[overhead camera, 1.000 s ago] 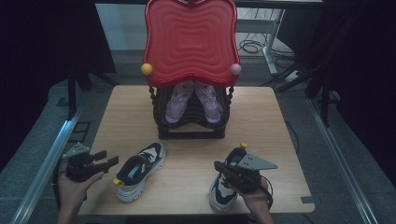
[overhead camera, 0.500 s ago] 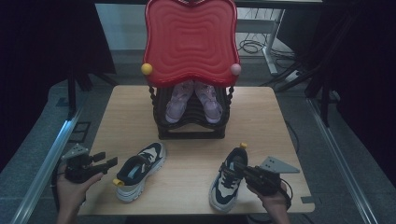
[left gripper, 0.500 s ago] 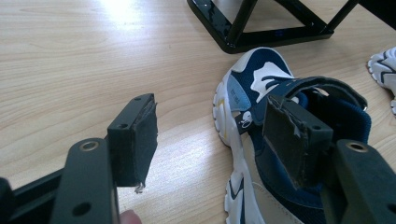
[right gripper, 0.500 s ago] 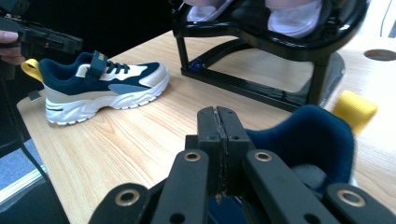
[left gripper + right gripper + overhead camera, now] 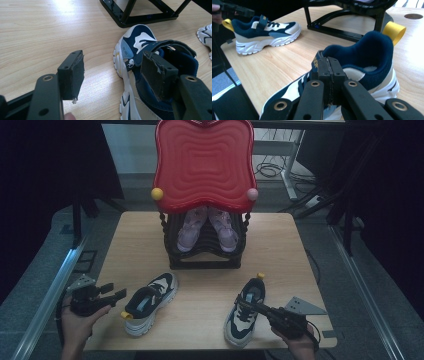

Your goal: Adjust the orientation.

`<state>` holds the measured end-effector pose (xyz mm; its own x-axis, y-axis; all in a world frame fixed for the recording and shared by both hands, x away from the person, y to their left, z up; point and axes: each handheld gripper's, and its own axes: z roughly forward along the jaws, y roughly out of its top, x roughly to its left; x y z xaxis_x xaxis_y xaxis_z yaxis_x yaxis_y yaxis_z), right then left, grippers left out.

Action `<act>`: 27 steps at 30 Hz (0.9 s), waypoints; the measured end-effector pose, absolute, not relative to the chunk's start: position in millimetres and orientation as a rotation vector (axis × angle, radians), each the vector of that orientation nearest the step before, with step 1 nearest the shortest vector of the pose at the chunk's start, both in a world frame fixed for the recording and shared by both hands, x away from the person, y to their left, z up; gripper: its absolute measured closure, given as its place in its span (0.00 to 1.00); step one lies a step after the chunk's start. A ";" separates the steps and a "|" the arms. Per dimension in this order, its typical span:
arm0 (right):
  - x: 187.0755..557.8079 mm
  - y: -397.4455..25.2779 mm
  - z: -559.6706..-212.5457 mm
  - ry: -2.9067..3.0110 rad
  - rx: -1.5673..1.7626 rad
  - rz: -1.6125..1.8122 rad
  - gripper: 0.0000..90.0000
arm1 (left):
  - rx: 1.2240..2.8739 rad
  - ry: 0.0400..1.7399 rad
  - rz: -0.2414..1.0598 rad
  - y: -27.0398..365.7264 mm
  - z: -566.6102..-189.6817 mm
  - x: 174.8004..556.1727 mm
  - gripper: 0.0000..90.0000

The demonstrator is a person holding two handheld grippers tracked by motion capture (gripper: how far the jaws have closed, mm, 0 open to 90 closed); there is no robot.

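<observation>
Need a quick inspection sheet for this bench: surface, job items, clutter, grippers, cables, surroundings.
Surface: wooden table, bare apart from the items below.
Job's things: left sneaker and right sneaker, navy and white, both lying flat on the table; yellow heel loops.
Clutter: black rack with a red top, holding a pink pair of shoes.
Grippers: left gripper open, just short of the left sneaker's heel; right gripper jaws together, beside the right sneaker's collar.
Cables: loose cables on the floor behind the table.
Surroundings: dark curtains, grey floor.
</observation>
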<state>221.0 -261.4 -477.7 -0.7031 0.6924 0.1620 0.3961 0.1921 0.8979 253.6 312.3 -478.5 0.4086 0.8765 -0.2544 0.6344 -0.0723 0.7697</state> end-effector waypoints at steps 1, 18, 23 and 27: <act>219.9 -261.7 -479.4 2.198 1.032 1.515 1.00 | 1.790 1.312 0.347 312.3 -479.0 253.8 0.40; 188.1 -259.0 -516.2 2.314 1.014 1.469 1.00 | 1.804 1.320 0.339 309.5 -482.2 255.0 0.40; 187.5 -255.9 -514.4 2.332 0.979 1.464 1.00 | 1.799 1.317 0.341 310.7 -481.2 253.9 0.40; 186.9 -258.6 -512.5 2.321 0.986 1.475 1.00 | 1.795 1.322 0.344 313.2 -480.5 253.2 0.40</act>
<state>186.9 -258.6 -512.5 -0.7510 0.6399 0.1630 0.4193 0.2714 0.8664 253.2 313.2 -480.5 0.4013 0.8795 -0.2559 0.6430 -0.0715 0.7625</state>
